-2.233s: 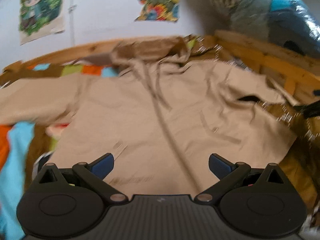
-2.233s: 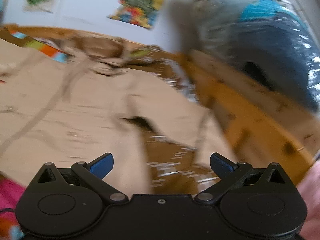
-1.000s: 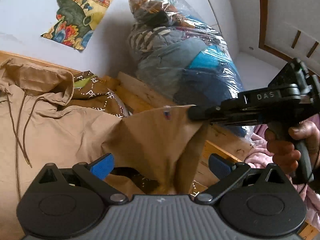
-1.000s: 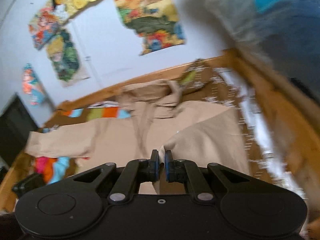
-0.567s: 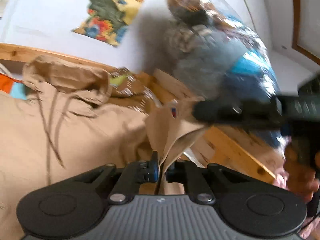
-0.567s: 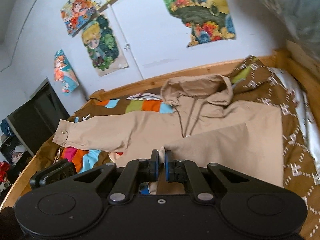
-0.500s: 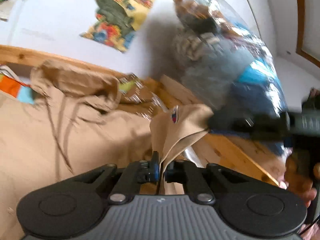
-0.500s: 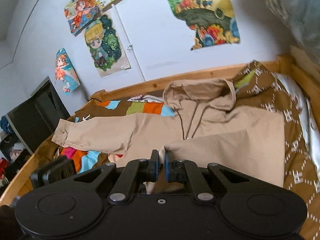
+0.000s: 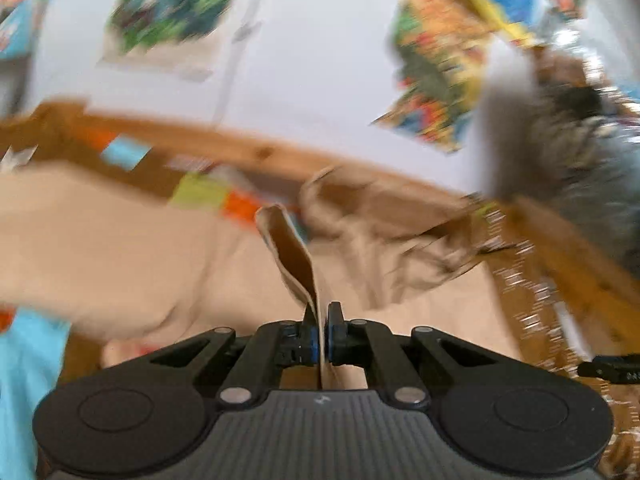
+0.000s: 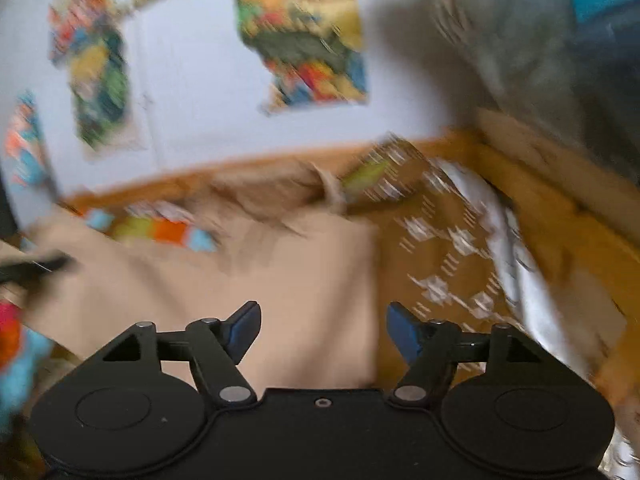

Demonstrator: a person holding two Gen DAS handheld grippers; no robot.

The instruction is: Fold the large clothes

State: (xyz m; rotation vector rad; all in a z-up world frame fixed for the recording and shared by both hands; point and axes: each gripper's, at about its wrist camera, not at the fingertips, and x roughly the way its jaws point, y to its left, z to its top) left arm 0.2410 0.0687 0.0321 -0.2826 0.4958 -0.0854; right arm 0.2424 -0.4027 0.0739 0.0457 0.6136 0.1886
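The tan hooded jacket (image 9: 400, 288) lies spread on the bed, its hood (image 9: 360, 200) at the far end by the wooden headboard (image 9: 256, 152) and its body reaching toward us. In the right wrist view we see its right part (image 10: 304, 288) folded flat, with a straight edge beside the brown patterned bedspread (image 10: 436, 256). One sleeve (image 9: 92, 240) stretches to the left, over the multicoloured blanket (image 9: 28, 360).

Our left gripper (image 9: 320, 334) has its jaws pressed together on a fold of the jacket's cloth; a cuff-like end (image 9: 288, 248) rises from the pinch, curling up and to the far left. Our right gripper (image 10: 323, 326) has its jaws spread wide with nothing between them; it hangs over the folded panel near its right edge. Whether it touches the cloth we cannot tell.

A wooden side rail (image 10: 552, 216) bounds the bed on the right. Above it sits a large plastic-wrapped bundle of textiles (image 10: 540, 48). On the far white wall (image 9: 312, 60) hang several colourful posters (image 10: 300, 36). Both views are strongly motion-blurred, so finer detail is not legible.
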